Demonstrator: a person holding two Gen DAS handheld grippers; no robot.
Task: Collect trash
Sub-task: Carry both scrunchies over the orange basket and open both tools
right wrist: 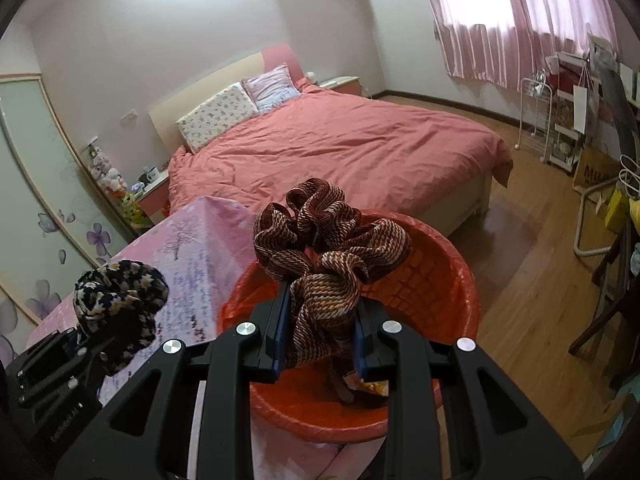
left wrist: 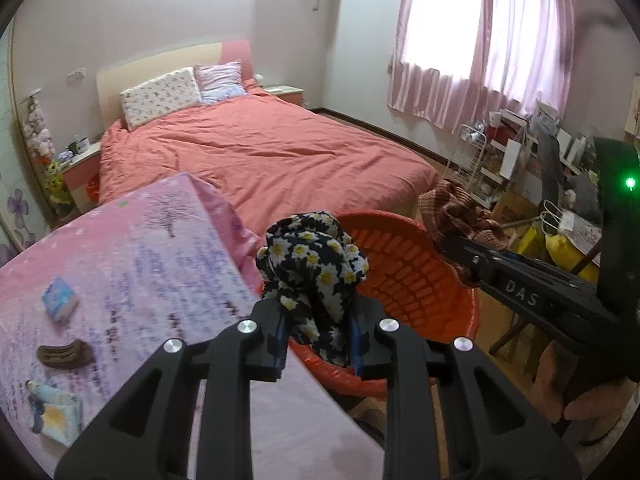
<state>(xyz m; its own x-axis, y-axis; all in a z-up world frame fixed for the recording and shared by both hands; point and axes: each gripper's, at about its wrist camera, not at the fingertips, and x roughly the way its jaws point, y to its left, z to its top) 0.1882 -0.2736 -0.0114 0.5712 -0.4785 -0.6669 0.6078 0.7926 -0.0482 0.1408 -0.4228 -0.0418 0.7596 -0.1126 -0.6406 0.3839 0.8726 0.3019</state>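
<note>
**Both grippers hold scrunchies over the orange basket**

The left gripper [left wrist: 320,332] is clamped on a black scrunchie with white daisies [left wrist: 316,256], the fabric pinched between its blue-padded fingers [left wrist: 280,336] and bunching up above the fingertips. It hangs at the near left rim of the orange basket [left wrist: 400,272], partly over the basket's opening and just beside the edge of the pink tablecloth [left wrist: 140,248].

The right gripper [right wrist: 320,336] grips a brown woven scrunchie [right wrist: 328,232] in the same way, the cloth squeezed between its fingers and ruffling out above them. This one sits directly above the basket's mouth, with the basket's orange wall [right wrist: 440,272] curving behind and to the right of it. A few small scraps [right wrist: 360,386] lie on the basket floor below the fingertips; what they are cannot be told.

On the tablecloth, in the left wrist view, lie a small blue packet [left wrist: 60,298], a dark brown curved item [left wrist: 64,354] and a pale blue packet [left wrist: 56,414]. A bed with a coral duvet [left wrist: 260,152] stands beyond.
</note>
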